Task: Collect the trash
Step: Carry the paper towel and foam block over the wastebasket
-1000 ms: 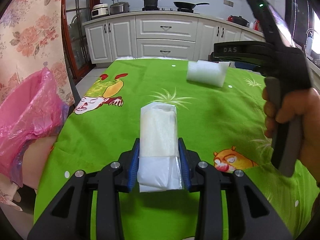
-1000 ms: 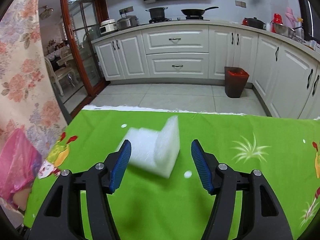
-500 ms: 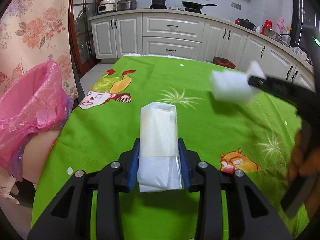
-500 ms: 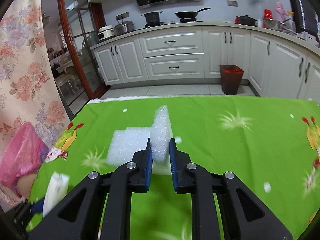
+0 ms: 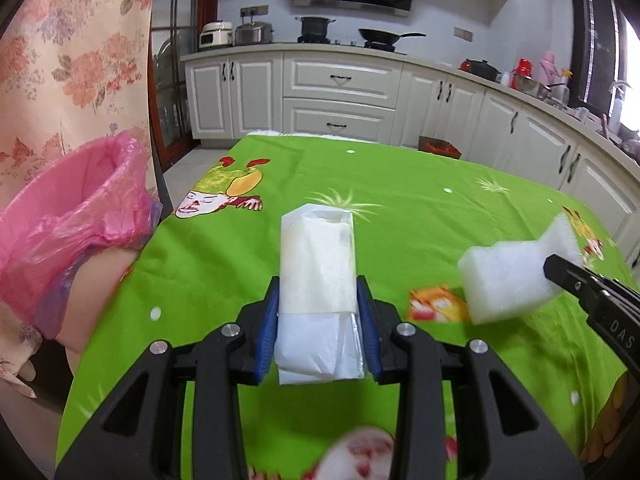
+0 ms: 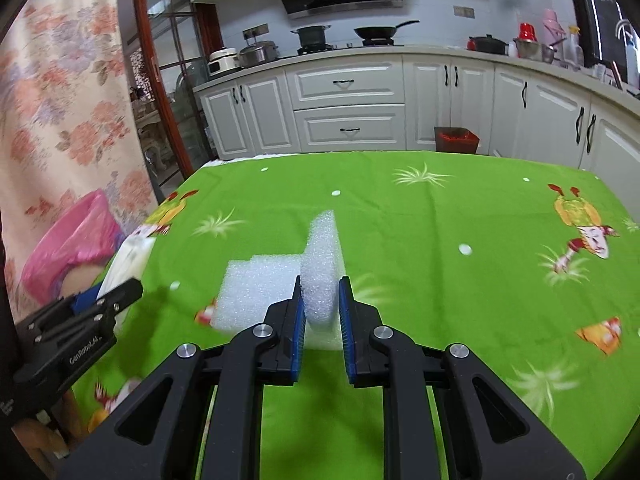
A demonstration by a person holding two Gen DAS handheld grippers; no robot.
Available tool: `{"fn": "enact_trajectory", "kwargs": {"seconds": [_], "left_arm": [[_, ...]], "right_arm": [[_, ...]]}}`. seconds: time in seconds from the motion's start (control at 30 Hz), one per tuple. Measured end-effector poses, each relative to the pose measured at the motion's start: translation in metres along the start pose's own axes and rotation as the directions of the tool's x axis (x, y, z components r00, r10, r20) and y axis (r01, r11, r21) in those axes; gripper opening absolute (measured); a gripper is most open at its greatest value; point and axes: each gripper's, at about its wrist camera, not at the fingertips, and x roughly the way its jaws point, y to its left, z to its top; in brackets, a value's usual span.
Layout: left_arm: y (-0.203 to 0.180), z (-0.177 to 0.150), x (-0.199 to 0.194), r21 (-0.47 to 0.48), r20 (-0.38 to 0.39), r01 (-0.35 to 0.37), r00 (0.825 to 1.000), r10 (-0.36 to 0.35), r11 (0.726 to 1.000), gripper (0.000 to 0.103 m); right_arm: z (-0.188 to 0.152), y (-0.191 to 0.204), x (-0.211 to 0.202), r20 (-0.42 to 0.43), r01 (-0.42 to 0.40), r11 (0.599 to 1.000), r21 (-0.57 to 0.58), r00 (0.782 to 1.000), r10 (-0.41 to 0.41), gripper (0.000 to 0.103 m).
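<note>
A kitchen, two hand-held grippers over a green cartoon-print tablecloth [image 5: 400,200], each w/ a piece of trash. The left gripper [image 5: 318,320] has its blue-padded jaws clenched on a white plastic-wrapped packet [image 5: 318,264], which stands up between the pads and pokes out fwd and back of them, off the surface. At far left, just beside the surface's edge, sits a bin lined w/ a pink bag [image 5: 68,216], mouth open; the packet is near it but not over it.

The right gripper [image 6: 322,312] has its jaws pinched tight on the upright flap of a white foam block [image 6: 264,284]; the flap is squeezed narrow between the pads, the block's wider part juts out to the left of the jaws. In the left wrist view the same foam block [image 5: 508,280] hangs at right, clear of the cloth, w/ the black tip of the right gripper [image 5: 560,268] clamped on its far end. In the right wrist view the left gripper [image 6: 116,284] and its packet [image 6: 128,256] show at lower left, between the foam and the pink bag [image 6: 76,236].

Behind: white cabinets [image 6: 348,104], a small red bin [image 6: 456,138] on the floor, floral curtain [image 5: 72,60] at left.
</note>
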Motion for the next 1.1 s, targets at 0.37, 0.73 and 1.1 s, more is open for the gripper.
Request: {"fn": "enact_trajectory", "kwargs": {"seconds": [0.37,0.73,1.1], "left_arm": [[-0.012,-0.043,-0.057,0.068,0.036,0.009,0.999,-0.012,0.998,0.035],[-0.006,-0.074,-0.097,0.08,0.066,0.005,0.998,-0.01,0.997,0.035],[0.016,-0.078,-0.118,0.048,0.106,-0.012,0.994,0.007,0.999,0.035]], "right_arm": [[-0.028,0.006,-0.057,0.037,-0.038,0.998,-0.046,0.999,0.039,0.016],[-0.053,0.02,-0.086,0.024,-0.06,0.993,-0.103,0.998,0.063,0.016],[-0.056,0.043,-0.092,0.022,-0.083,0.985,-0.154,0.996,0.087,0.016]]}}
